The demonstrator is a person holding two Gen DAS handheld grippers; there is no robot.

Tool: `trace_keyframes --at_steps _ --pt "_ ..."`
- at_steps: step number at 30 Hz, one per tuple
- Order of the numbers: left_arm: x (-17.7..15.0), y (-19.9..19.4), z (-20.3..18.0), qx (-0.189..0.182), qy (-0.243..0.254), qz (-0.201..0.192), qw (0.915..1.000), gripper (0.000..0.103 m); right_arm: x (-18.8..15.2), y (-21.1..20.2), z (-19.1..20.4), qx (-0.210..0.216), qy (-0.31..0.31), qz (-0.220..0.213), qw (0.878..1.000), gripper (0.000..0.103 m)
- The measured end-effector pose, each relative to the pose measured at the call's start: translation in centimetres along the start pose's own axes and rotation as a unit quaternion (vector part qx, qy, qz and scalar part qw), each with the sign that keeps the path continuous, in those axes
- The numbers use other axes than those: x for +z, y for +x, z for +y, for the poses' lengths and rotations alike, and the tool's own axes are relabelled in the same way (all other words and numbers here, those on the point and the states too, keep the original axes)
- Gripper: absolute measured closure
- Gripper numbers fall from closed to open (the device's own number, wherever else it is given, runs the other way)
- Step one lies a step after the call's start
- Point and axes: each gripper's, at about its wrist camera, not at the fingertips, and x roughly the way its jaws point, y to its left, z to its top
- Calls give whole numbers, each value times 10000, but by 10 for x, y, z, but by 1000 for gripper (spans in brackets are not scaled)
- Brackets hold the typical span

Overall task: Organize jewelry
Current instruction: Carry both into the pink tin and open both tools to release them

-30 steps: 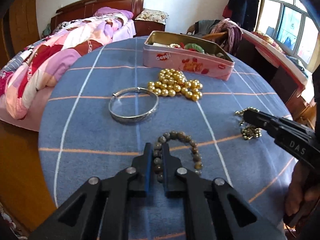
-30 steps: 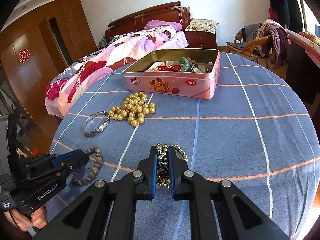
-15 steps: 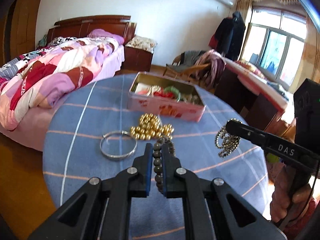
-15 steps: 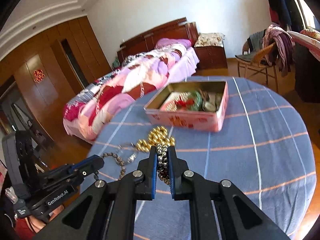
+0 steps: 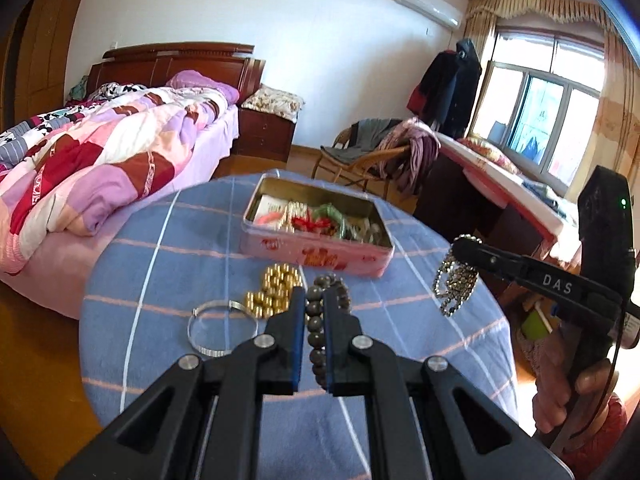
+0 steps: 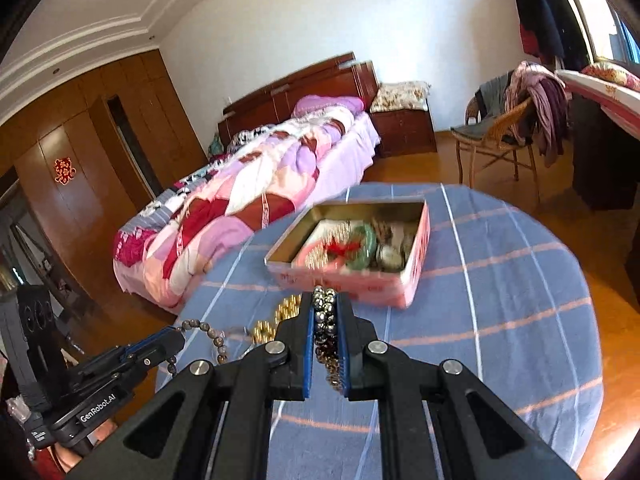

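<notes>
Blue checked cloth covers the table [image 5: 160, 248], where a pink tin [image 5: 316, 250] sits open, already part full. Both tongs are mid-carry: the left tongs [image 5: 311, 312] are closed on a brown bead bracelet [image 5: 316, 322], the right tongs [image 6: 325, 316] closed on a silver bead chain [image 6: 325, 308]. Next, I judge, each goes over the tin and releases.

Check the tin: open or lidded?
Open. The tin has no lid on; jewelry shows inside it in both views.
</notes>
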Motion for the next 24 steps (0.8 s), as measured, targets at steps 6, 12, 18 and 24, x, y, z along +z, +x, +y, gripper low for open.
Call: trace_keyframes --at_steps 6,12,18,24 --pt "28 11 5 16 -81 -255 9996 95 33 3 7 50 -147 -331 9993 94" --pt "52 34 8 -27 -125 -416 9991 95 67 29 -1 33 -11 -493 9988 94" --pt "74 85 17 9 -292 -242 9993 94 90 77 -17 -44 204 -420 9989 94" --pt "86 136 23 55 -441 36 9990 95 92 135 -36 -366 335 -102 9987 93"
